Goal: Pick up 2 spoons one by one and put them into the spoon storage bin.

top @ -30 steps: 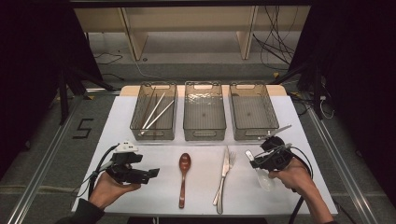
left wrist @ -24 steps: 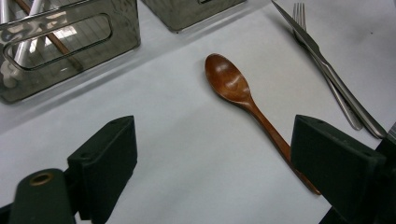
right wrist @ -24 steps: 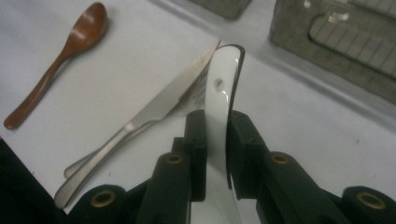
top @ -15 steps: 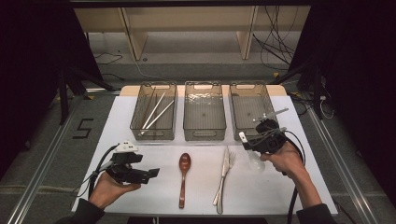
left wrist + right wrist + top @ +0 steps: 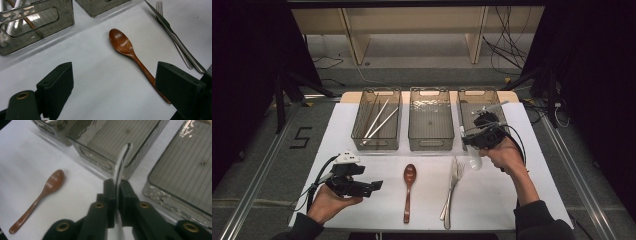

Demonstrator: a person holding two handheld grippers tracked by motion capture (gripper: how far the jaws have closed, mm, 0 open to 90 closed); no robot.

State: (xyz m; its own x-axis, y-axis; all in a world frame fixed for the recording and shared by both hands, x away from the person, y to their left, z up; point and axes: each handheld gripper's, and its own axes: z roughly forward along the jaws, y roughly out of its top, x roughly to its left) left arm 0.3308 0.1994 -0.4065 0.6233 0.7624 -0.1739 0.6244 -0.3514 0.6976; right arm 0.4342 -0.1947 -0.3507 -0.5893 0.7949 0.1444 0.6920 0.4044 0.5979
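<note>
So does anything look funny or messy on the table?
Nothing is spilled or broken. The one untidy spot: the knife and fork lie overlapping, the knife across the fork, instead of side by side. The wooden spoon lies straight, and the right tool pinches a white spoon near the bins.

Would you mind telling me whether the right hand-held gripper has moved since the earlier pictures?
Yes. The right hand-held gripper, shut on a metal utensil, has moved up the high view, away from the fork, and now sits over the right-hand bin.
</note>
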